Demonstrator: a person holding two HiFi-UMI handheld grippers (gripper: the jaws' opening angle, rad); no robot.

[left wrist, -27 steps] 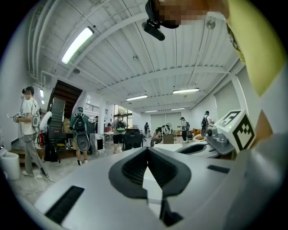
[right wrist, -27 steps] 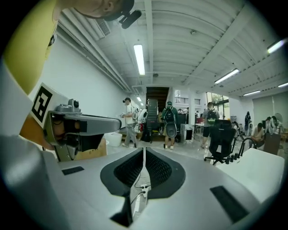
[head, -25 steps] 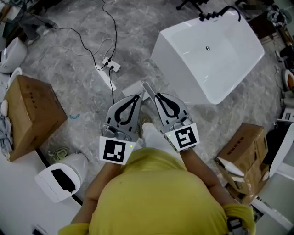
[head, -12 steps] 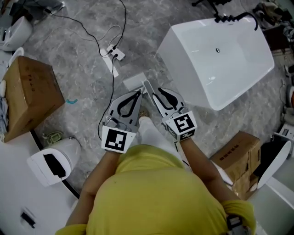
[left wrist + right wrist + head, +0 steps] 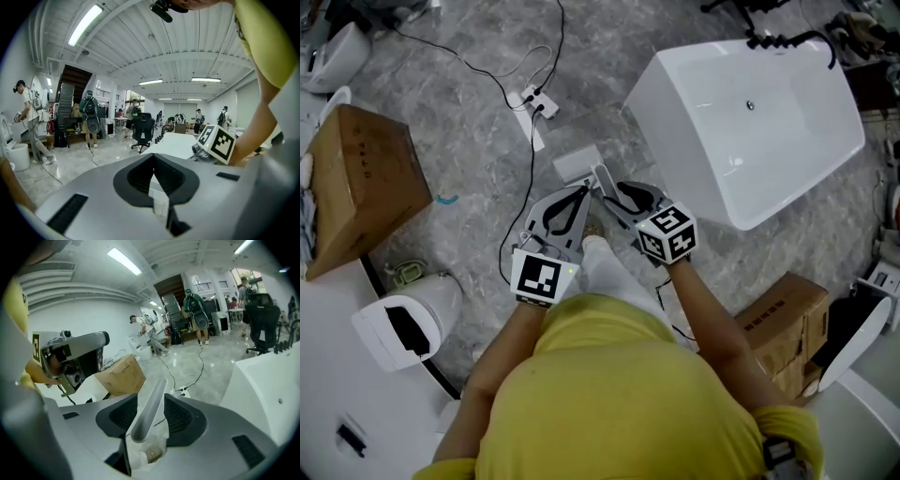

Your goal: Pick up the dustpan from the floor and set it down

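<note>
Shirt, yellow (image 5: 609, 394), fills the lower head view, both forearms reaching out and down over grey marbled floor (image 5: 469, 141).

Left gripper (image 5: 581, 194): marker cube (image 5: 542, 278) nearest the body, jaws pointing away. In the left gripper view the left gripper's (image 5: 153, 157) tips meet at a point. Clenched, nothing seen clamped.

Right gripper (image 5: 617, 194): marker cube (image 5: 667, 234) tilted, jaws angled down toward the floor. Right gripper view: right gripper (image 5: 150, 395) jaws are opening. The grey handle stands between the pads with a gap on each side, so the grip is released.

Dustpan (image 5: 577, 166): pan on the floor just beyond both grippers, between them and the bathtub. Its handle (image 5: 151, 406) slopes back up into the right jaws.

Further out:
- Black cable (image 5: 532, 159) runs along the floor past the pan to a white power strip (image 5: 534, 100).
- White bathtub (image 5: 750, 112) lies to the right, close beside the right gripper.
- Cardboard box (image 5: 361, 183) sits to the left, well apart from the pan.
- A second cardboard box (image 5: 787, 319) sits lower right.
- White unit with a dark opening (image 5: 408, 323) sits lower left.

Far background of the gripper views: open hall, several people standing, black office chair (image 5: 142, 131).
</note>
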